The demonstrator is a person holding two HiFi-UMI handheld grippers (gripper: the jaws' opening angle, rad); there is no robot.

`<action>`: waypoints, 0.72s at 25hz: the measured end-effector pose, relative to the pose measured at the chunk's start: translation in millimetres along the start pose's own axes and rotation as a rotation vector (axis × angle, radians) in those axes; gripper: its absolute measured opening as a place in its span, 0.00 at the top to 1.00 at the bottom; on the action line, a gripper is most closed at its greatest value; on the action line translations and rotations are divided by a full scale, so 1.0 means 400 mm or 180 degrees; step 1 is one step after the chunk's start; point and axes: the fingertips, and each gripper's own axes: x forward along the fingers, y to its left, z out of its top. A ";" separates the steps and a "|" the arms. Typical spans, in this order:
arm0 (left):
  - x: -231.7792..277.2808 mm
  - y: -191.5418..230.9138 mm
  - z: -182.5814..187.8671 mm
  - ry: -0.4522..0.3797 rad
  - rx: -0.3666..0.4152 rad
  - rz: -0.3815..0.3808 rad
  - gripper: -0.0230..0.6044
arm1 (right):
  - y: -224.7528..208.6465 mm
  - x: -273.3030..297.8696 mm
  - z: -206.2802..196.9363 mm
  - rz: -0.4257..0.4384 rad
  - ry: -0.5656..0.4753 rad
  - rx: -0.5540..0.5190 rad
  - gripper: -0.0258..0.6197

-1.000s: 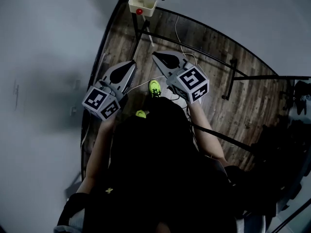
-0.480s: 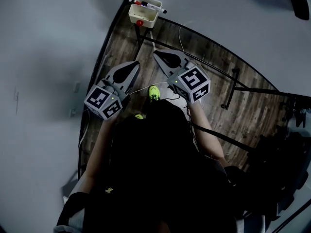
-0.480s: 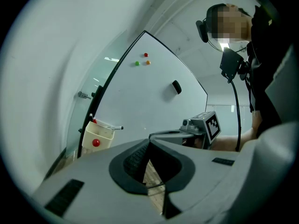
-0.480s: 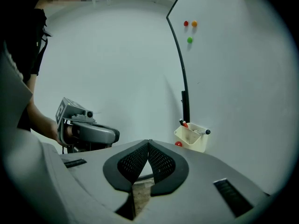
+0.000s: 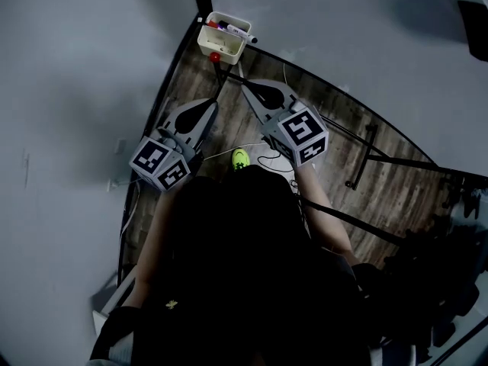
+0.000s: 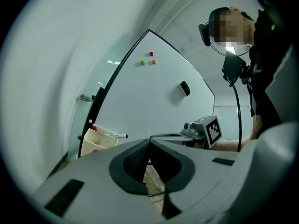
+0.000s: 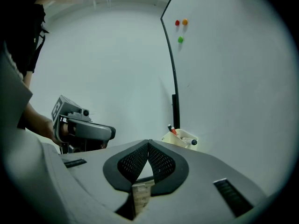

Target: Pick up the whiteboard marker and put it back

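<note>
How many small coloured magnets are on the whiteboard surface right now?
3, clustered high on the whiteboard: red magnet, orange magnet, green magnet. Others may be out of view.

Office: whiteboard, marker tray

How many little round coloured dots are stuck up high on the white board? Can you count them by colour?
Small red round dot: 1
Small orange round dot: 1
Small green round dot: 1
Total: 3
</note>
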 end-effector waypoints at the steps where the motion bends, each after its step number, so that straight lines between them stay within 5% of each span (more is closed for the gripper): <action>1: 0.009 0.003 0.006 -0.0011 0.0001 0.0006 0.94 | -0.012 0.002 0.004 -0.0015 -0.0010 -0.0008 0.95; 18: 0.068 0.076 0.036 0.0015 -0.0094 -0.0049 0.94 | -0.136 0.058 0.015 -0.0253 0.0028 0.0006 0.90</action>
